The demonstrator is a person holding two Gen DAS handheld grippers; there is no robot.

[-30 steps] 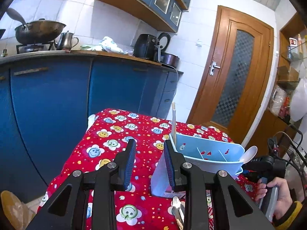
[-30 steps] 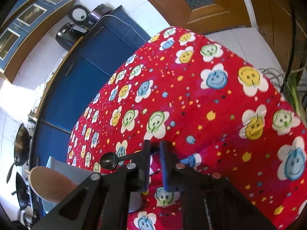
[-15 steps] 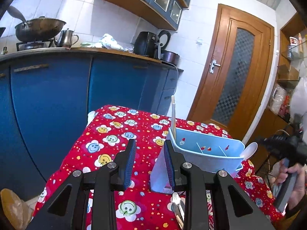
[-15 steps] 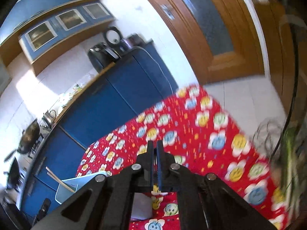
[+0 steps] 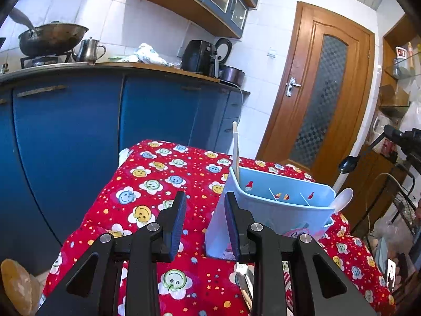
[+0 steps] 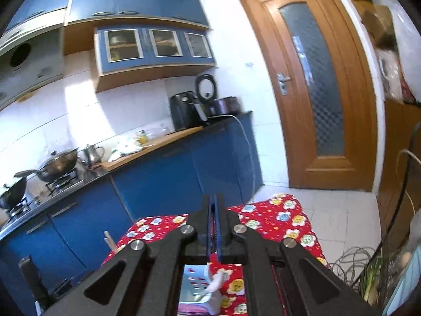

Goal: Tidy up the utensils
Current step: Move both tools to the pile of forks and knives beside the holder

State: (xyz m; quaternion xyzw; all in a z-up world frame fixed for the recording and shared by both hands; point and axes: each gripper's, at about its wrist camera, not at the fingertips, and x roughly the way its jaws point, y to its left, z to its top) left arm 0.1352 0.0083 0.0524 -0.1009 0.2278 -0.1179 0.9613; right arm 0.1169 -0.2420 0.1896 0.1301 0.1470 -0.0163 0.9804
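Left hand-held gripper [image 5: 204,220] sits low over the red smiley-print cloth [image 5: 158,184], jaws narrowly apart with only cloth showing between the pads; its right pad is close beside the near wall of the pale blue utensil caddy [image 5: 273,205]. Caddy stands upright on the cloth. A chopstick [image 5: 235,147] rises from its left compartment; a white spoon [image 5: 342,199] leans out at its right end. Right hand-held gripper [image 6: 213,212], raised above the caddy, is closed on a dark spoon [image 5: 348,163].
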